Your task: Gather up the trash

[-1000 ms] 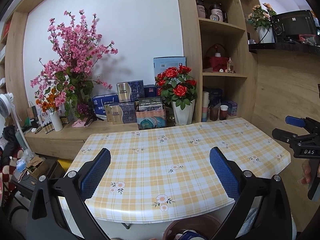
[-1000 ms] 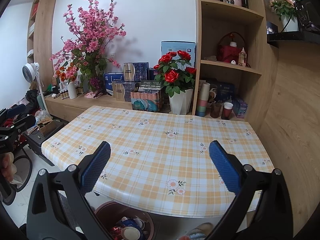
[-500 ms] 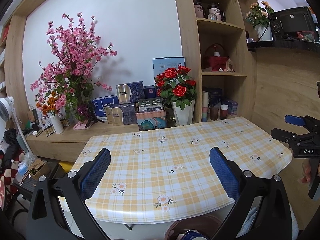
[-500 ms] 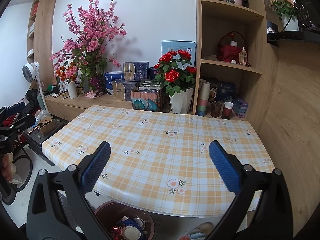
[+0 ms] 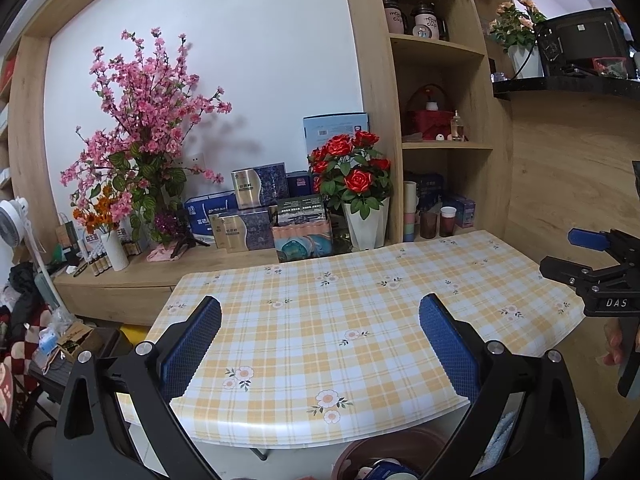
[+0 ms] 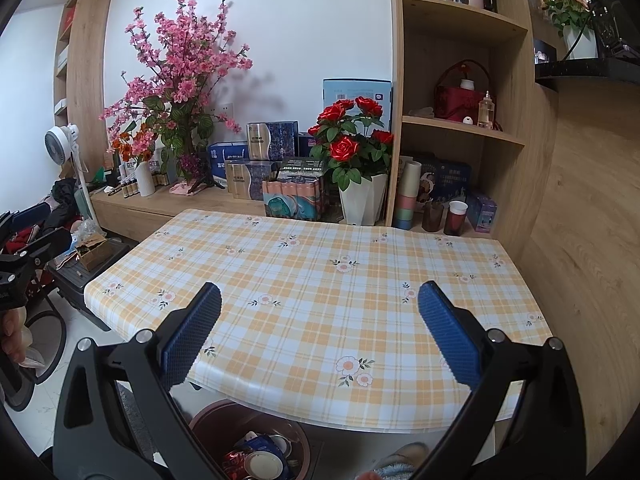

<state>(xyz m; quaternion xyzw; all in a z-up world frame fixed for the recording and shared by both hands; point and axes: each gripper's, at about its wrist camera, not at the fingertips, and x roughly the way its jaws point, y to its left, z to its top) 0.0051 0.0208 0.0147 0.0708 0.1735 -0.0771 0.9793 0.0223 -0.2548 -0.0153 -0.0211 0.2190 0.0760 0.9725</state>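
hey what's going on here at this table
A person holds a gripper in each hand above a checked tablecloth table. The left gripper and right gripper are both open and hold nothing. No trash shows on the tabletop. A bin under the near edge already holds cans and wrappers.

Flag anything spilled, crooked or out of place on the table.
Nothing stands out. The checked tablecloth lies flat with nothing on it, and the trash sits inside the brown bin below the table's near edge.
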